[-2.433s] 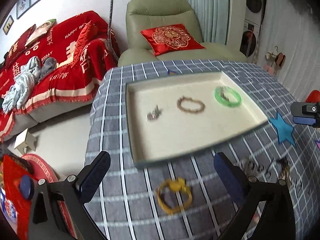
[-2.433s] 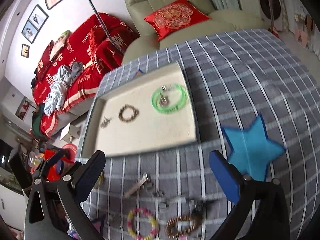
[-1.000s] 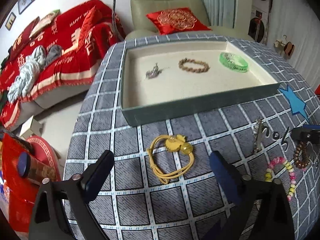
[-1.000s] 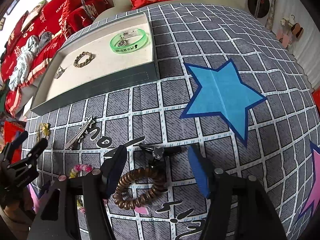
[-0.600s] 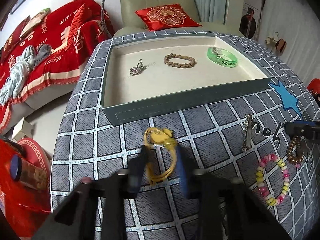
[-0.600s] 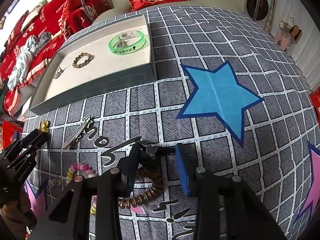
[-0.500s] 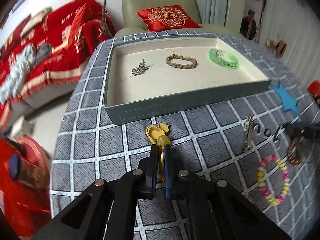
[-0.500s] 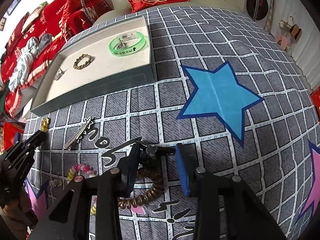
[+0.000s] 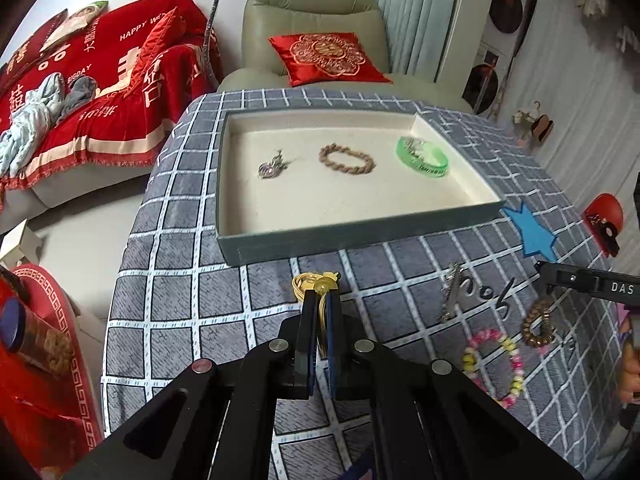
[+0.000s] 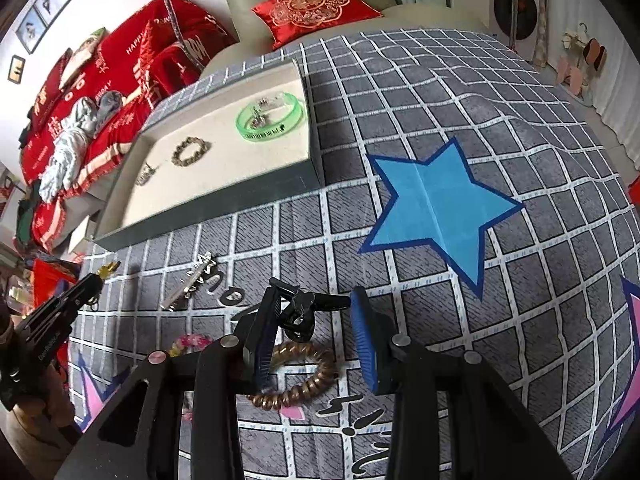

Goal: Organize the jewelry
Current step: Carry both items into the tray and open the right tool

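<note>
In the left wrist view my left gripper (image 9: 319,300) is shut on a yellow hair tie (image 9: 316,280), whose charm pokes out past the fingertips just in front of the grey tray (image 9: 360,236). The tray holds a silver pendant (image 9: 272,168), a brown chain bracelet (image 9: 347,159) and a green bangle (image 9: 422,157). In the right wrist view my right gripper (image 10: 314,300) is shut on a black hair clip (image 10: 304,308) that spans the gap between its fingers. A brown coil hair tie (image 10: 296,376) lies on the cloth under it.
On the checked tablecloth lie a silver hair clip (image 9: 450,296) and a pink and yellow bead bracelet (image 9: 494,364). A blue star (image 10: 436,204) is printed to the right of the tray (image 10: 208,208). Left of the table's edge are a red sofa (image 9: 100,80) and a red tin (image 9: 28,336).
The left gripper has shut on the yellow hair tie and risen a little. The right gripper has narrowed onto the black clip and lifted slightly; the brown coil stays on the cloth.
</note>
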`<state>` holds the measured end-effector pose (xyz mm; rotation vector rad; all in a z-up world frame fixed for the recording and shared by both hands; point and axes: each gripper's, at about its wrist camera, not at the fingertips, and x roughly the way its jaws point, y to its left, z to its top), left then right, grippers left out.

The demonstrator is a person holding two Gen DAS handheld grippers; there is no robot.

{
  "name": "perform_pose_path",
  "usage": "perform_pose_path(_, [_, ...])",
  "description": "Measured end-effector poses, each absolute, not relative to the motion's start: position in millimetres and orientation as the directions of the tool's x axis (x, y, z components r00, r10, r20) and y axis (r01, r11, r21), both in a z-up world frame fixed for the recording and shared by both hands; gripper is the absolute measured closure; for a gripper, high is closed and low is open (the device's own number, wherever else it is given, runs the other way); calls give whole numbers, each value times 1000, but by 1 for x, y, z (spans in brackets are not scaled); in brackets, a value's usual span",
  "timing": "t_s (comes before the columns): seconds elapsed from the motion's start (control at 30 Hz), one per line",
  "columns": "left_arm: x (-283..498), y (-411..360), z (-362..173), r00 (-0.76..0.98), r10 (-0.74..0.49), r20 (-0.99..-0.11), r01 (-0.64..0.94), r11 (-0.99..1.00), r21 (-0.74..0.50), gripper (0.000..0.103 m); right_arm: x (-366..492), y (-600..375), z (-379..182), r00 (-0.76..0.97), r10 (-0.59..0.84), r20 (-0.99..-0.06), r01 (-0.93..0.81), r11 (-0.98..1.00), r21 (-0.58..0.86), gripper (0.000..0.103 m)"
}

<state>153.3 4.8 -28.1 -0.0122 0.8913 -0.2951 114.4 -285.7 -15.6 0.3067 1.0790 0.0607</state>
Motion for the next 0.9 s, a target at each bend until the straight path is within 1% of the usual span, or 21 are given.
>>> perform_pose_path(0.2, [154,6,-9,613,-290,-735,261,952,-158,83,117,-285,0,510,218,-832,80,951,298,64])
perform_pose_path(0.4, [157,6,7,634,-306,-710,275,947,-163,83,123,-289,3,506,289,-813,89,920,382,64])
perform_pose_path(0.73, [181,6,20,648,-312,-695,286,945,-157,83,154,-268,18,506,297,-810,30,932,360,64])
perform_pose_path(0.9, [220,8,38,664,-307,-682,278,948,-156,83,192,-250,28,496,329,-803,-11,928,373,64])
